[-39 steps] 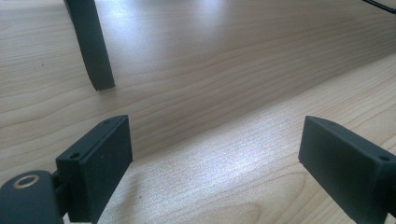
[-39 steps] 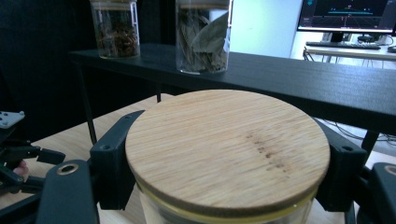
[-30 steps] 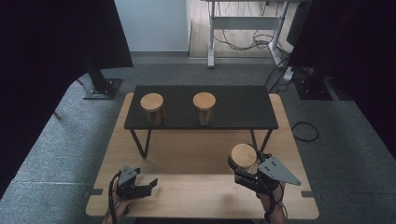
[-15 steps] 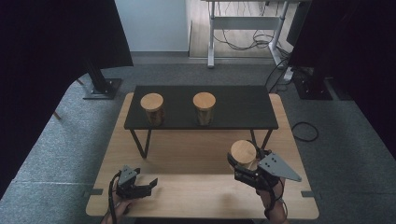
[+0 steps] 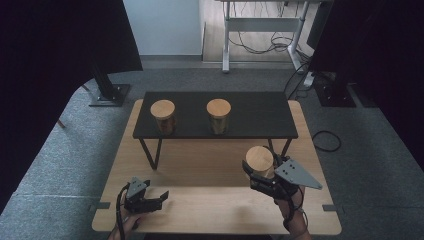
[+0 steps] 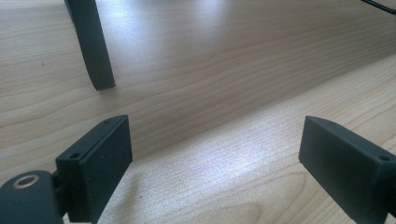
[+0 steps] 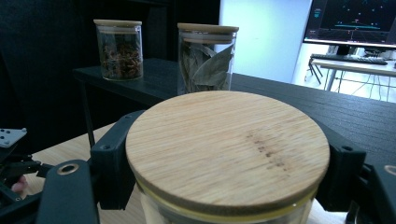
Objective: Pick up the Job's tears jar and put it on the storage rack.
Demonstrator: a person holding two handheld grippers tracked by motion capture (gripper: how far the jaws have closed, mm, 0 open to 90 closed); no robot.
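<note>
- The left gripper point(image 5: 161, 196) rested low at the near left of the wooden table point(image 5: 210, 210), jaws spread wide with nothing between them.
- The right gripper point(image 5: 261, 171) had its jaws clamped on a wooden-lidded glass jar point(image 5: 259, 159) over the table's right side.
- Farther off, two more jars point(image 5: 163, 115) point(image 5: 219, 114) stood on the black shelf point(image 5: 260, 115).
</note>
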